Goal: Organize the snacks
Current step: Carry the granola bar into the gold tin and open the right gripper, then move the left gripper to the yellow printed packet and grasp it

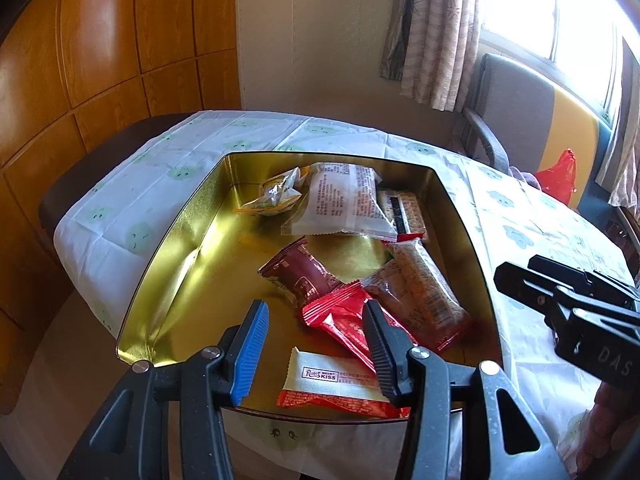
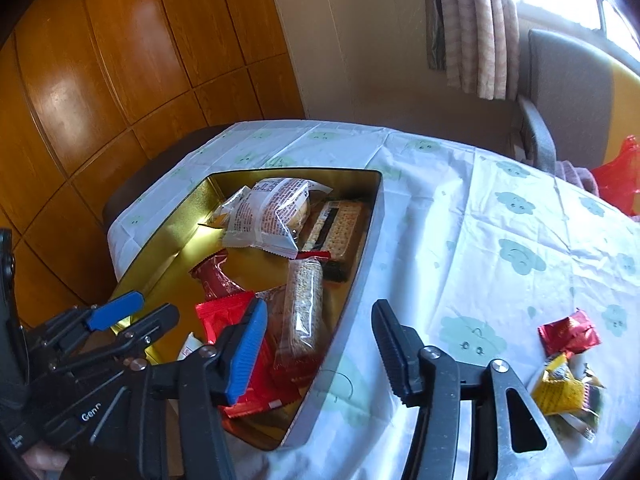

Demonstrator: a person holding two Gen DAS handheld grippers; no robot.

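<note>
A gold tin box (image 1: 160,280) (image 2: 360,248) on the table holds several snack packets: a white packet (image 1: 344,200) (image 2: 272,212), a dark red one (image 1: 304,276), a bright red one (image 1: 344,320) (image 2: 224,316), a cereal bar (image 1: 424,288) (image 2: 306,304) and a white-and-red Kiss packet (image 1: 332,384). My left gripper (image 1: 316,344) is open and empty just above the box's near edge; it also shows in the right wrist view (image 2: 136,312). My right gripper (image 2: 320,344) is open and empty over the box's right wall. Loose red (image 2: 568,334) and yellow (image 2: 564,388) candies lie on the cloth to its right.
The table wears a white cloth with green cloud faces (image 2: 480,240). A grey armchair (image 1: 516,108) (image 2: 560,92) with a red plastic bag (image 1: 560,176) (image 2: 616,184) stands behind the table by the curtained window. Wood panelling (image 1: 100,60) lines the left wall.
</note>
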